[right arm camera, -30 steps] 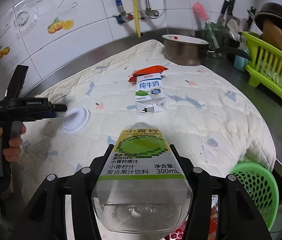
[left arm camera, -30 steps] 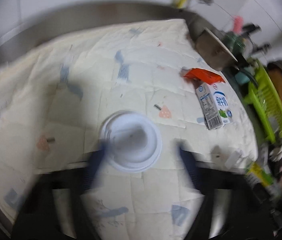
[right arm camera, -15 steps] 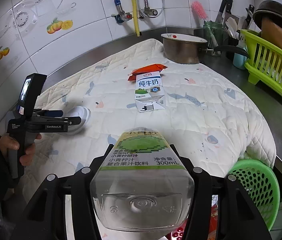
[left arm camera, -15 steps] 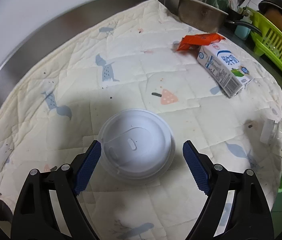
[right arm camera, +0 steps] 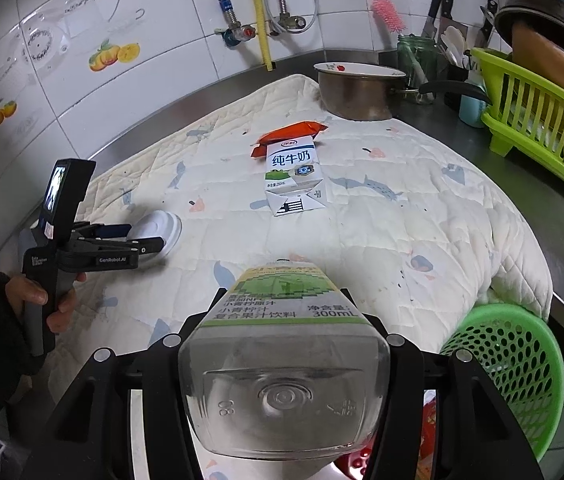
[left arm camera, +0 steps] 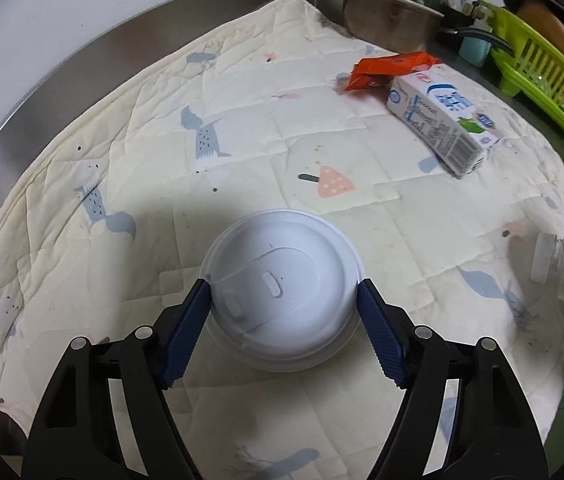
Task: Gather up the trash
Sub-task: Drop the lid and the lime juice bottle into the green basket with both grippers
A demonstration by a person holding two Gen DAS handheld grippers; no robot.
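Left hand (right arm camera: 47, 300): bare fingers under a dark sleeve, wrapped round the grey handle at the left edge of the right wrist view.
Left gripper (left arm camera: 284, 300): tilted down over the quilt, jaws closing, blue pads (left arm camera: 185, 332) at the two sides of the lid, at or just touching its rim; real pressure cannot be told.
White cup lid (left arm camera: 282, 286): flat on the quilt, dome side up, between the left fingers.
Quilted cover (left arm camera: 129, 128): cream, printed with grey-blue and pink shapes, spread over the steel counter (right arm camera: 562, 216).
Orange wrapper (left arm camera: 388, 68): lying far back on the quilt, touching the top end of the carton.
Milk carton (left arm camera: 438, 120): on its side, white and blue, barcode end toward the near edge.
Right gripper (right arm camera: 284, 340): clamped tight on the bottle, fingers mostly hidden behind it.
Clear bottle (right arm camera: 286, 364): green-labelled, base toward the camera, cap end pointing away, held above the near edge of the quilt.
Metal pot (right arm camera: 356, 90): at the back, just beside the quilt's far corner.
Green basket (right arm camera: 518, 364): perforated, low at the right, below the counter edge.
Green dish rack (right arm camera: 542, 120): at the far right on the counter.
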